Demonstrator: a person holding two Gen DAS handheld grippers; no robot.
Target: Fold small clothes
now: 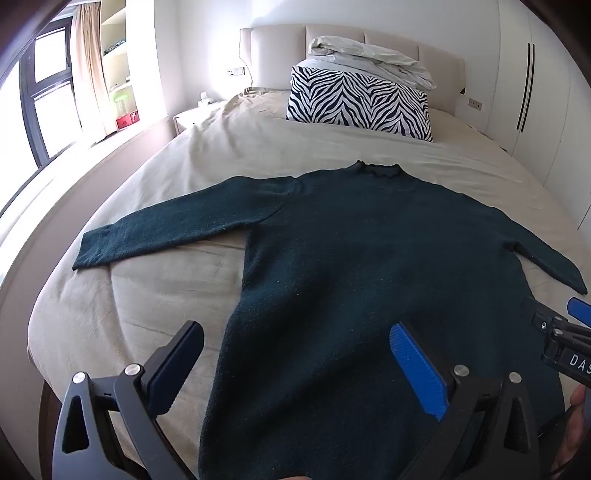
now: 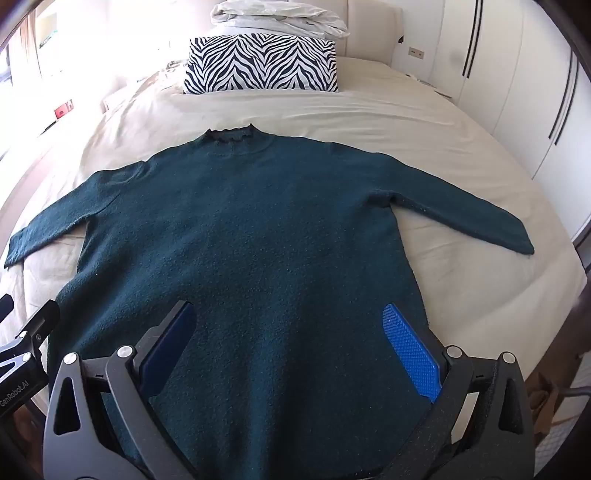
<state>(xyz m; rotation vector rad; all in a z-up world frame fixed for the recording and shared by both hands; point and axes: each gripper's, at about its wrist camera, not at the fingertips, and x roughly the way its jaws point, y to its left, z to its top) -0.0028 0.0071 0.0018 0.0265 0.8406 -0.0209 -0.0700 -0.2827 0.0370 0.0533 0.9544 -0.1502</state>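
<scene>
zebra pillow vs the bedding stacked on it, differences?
The zebra pillow is boldly striped black and white; the folded bedding is plain pale grey-white. The pillow lies flat on the bed as a smooth block; the bedding sits on top of it, rumpled. Both are at the headboard end, beyond the sweater.

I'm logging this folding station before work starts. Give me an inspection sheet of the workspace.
Surface: bed with beige cover, lightly creased.
Job's things: dark teal sweater lying flat, collar toward the headboard, both sleeves spread, not yet folded.
Clutter: zebra-print pillow with folded white bedding on top, at the head of the bed.
Grippers: left gripper and right gripper both open above the hem, holding nothing.
Cables: nothing seen.
Surroundings: white wardrobe doors, window with curtain, shelves.
</scene>
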